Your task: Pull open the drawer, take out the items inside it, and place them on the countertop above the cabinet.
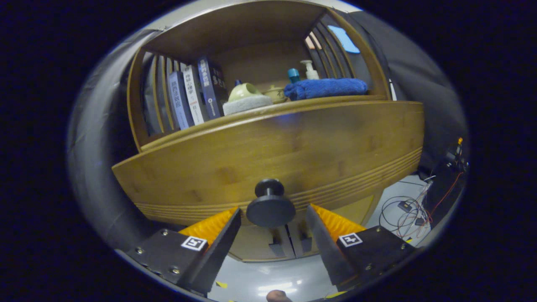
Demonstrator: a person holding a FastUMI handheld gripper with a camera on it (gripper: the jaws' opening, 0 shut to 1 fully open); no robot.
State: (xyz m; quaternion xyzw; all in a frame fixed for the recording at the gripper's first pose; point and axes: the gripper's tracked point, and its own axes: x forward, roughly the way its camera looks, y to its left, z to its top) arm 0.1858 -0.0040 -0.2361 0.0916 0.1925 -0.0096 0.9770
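Observation:
A wooden drawer front point(268, 147) spans the cabinet just ahead of me, with grooved lines along its lower edge. Its round dark knob point(270, 205) sticks out toward me and sits between my two fingers, with a gap on each side. My gripper point(272, 214) is open around the knob, not touching it. The drawer looks closed, and whatever is inside is hidden. Above it runs the countertop point(293, 105), a wooden shelf holding a folded blue towel point(325, 88), a pale green cup point(243, 91) on a white pad, and several upright books point(195, 96).
Two lower cabinet doors with small handles point(289, 243) sit under the drawer. A teal-capped bottle point(293, 75) and a pump bottle point(310, 70) stand behind the towel. Cables point(407, 209) and dark equipment lie on the pale floor to the right.

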